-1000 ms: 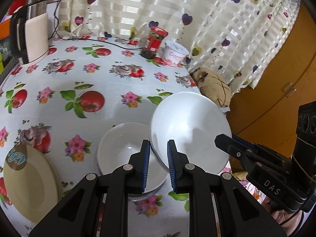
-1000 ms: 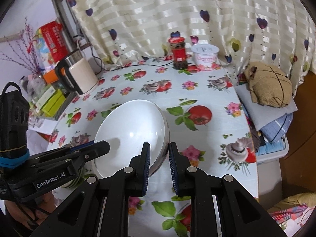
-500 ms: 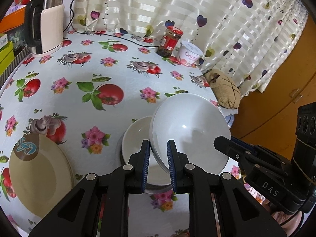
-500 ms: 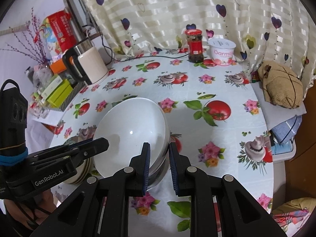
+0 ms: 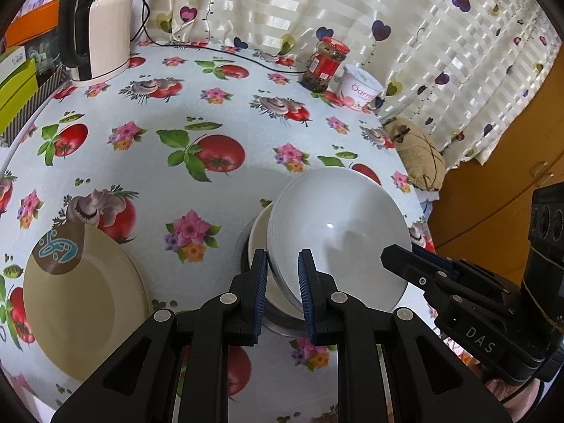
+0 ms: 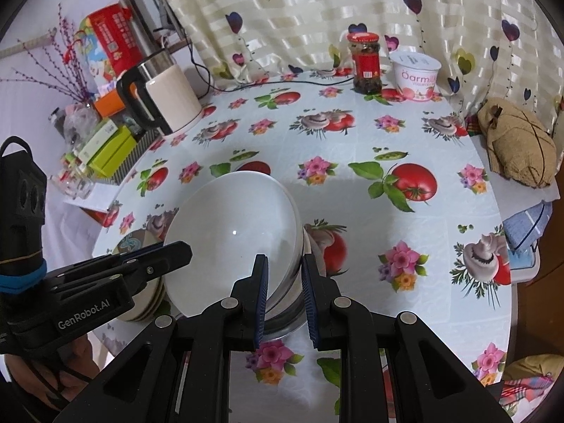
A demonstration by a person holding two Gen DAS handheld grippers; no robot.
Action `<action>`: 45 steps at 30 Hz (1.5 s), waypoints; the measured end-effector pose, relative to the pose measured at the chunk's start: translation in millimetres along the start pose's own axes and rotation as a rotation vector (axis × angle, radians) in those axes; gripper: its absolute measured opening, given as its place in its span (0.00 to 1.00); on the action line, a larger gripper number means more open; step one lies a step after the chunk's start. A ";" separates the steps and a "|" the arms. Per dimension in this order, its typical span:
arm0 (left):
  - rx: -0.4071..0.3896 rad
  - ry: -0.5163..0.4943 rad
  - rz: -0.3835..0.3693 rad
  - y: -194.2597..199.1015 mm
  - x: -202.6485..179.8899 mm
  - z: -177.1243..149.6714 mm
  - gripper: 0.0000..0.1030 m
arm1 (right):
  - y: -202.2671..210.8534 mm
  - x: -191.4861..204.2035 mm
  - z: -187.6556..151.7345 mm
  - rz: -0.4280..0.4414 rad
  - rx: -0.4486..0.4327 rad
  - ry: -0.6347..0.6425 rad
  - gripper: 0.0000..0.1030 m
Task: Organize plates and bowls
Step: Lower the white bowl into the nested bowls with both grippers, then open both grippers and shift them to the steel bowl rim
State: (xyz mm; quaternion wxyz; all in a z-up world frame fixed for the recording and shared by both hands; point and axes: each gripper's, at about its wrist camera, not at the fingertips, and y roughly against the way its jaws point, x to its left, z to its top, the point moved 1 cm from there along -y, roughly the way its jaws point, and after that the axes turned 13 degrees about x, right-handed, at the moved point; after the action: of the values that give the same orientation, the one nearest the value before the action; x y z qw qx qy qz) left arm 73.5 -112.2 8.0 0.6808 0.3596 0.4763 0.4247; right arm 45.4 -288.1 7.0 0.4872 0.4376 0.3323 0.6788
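L wrist view: my left gripper (image 5: 282,275) is clamped narrow on the near rim of the white bowl (image 5: 338,236), rim btwn the blue pads. Bowl is tilted, sitting just over a second white bowl (image 5: 259,243) that rests on the tablecloth (image 5: 218,112) w/ a metal piece under it; can't tell if the two bowls touch. My right gripper (image 5: 398,257) bites the bowl's opposite rim at frame R. Stack of beige plates (image 5: 84,299) lies to the L, apart from the bowls. Kettle (image 5: 98,28), red-lid jar (image 5: 326,65) and yogurt tub (image 5: 359,88) stand at the far side by the curtain. R wrist view: right gripper (image 6: 283,282) nearly closed, pads pinching the same bowl (image 6: 232,239) at its near rim; left gripper (image 6: 176,250) holds the other side. Plates (image 6: 141,303) peek out under the left gripper. Kettle (image 6: 165,95), jar (image 6: 365,63), tub (image 6: 416,74) far back.
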 end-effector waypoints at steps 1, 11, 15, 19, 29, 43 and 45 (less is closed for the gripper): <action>0.003 0.002 0.002 -0.9 0.6 -0.4 0.18 | -2.0 0.3 0.0 0.000 0.005 0.001 0.18; 0.034 0.011 0.018 -9.1 5.4 -0.2 0.18 | -16.0 0.8 -0.7 -0.001 0.041 0.004 0.18; 0.042 0.011 0.021 -11.0 5.2 -0.5 0.18 | -19.4 0.1 -0.4 -0.002 0.052 0.007 0.18; 0.045 0.011 0.020 -11.8 5.5 -0.2 0.18 | -21.5 -1.0 0.1 -0.004 0.061 0.006 0.19; 0.053 0.005 0.014 -16.8 5.7 0.1 0.18 | -24.3 -2.1 1.0 -0.006 0.069 0.006 0.21; 0.037 0.000 0.011 -14.6 6.5 0.9 0.18 | -24.7 -3.7 1.0 -0.007 0.053 0.013 0.22; 0.038 0.002 0.007 -14.6 6.7 0.8 0.18 | -24.8 -2.7 0.4 -0.018 0.049 0.020 0.20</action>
State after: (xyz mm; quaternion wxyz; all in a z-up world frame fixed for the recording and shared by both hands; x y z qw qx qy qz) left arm 78.9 -111.7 -7.1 0.6719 0.3737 0.4835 0.4186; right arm 55.3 -283.1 -15.3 0.4790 0.4394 0.3577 0.6704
